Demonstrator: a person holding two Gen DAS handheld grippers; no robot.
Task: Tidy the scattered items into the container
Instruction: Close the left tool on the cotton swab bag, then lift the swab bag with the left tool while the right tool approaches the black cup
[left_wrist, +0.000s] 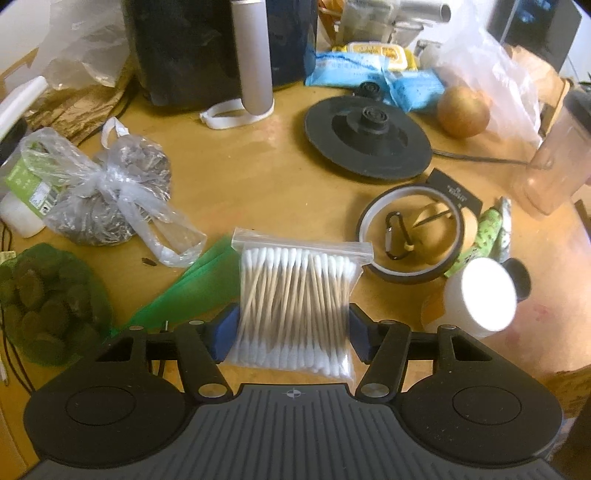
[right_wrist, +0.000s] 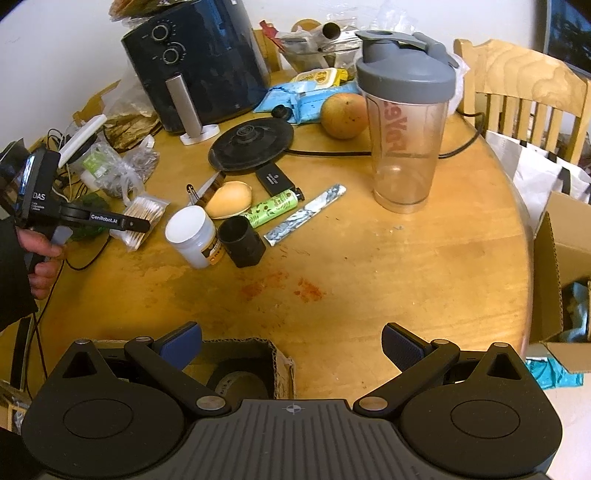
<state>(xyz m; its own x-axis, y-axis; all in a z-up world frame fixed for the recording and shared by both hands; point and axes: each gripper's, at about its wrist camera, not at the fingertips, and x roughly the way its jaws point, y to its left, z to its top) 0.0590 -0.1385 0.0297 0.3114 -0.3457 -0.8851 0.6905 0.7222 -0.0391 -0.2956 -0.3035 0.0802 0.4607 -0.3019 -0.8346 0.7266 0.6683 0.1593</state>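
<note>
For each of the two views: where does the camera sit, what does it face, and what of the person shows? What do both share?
Left wrist: on the left claw, facing down at the table; its pads pinch the swab bag. No person shows.
Right wrist: on the right claw, open, facing across the table; a hand holds the left claw.
Shared: swab bag, white jar, kettle base.
</note>
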